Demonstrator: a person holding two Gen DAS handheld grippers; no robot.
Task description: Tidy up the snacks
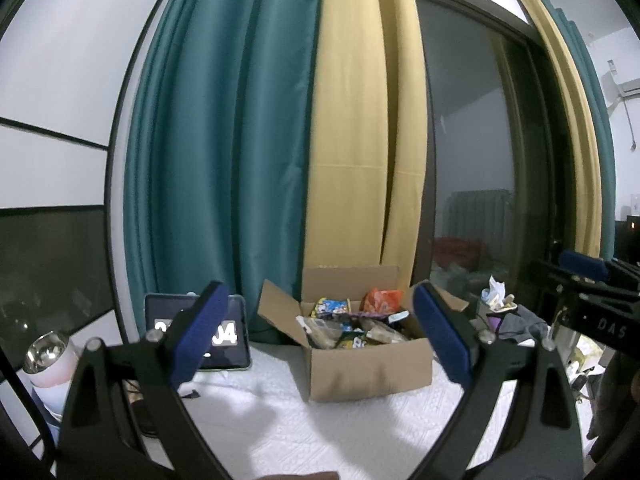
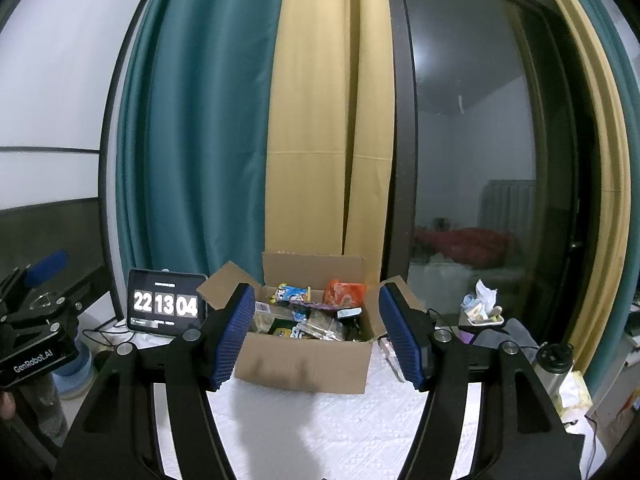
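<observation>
Both tools, left tool (image 1: 316,332) and right tool (image 2: 318,332), hover level, spread apart and empty, facing the snack box (image 2: 304,364).

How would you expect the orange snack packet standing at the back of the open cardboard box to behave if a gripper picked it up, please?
The orange snack packet looks like crinkled foil, so it would probably crumple and feel light. Its glossy surface may slip between pads. It leans among other packets in the cardboard box, so lifting it might drag neighbours along.

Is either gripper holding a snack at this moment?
No: the left gripper and the right gripper both stand open and empty, short of the cardboard box where the snacks lie.
</observation>
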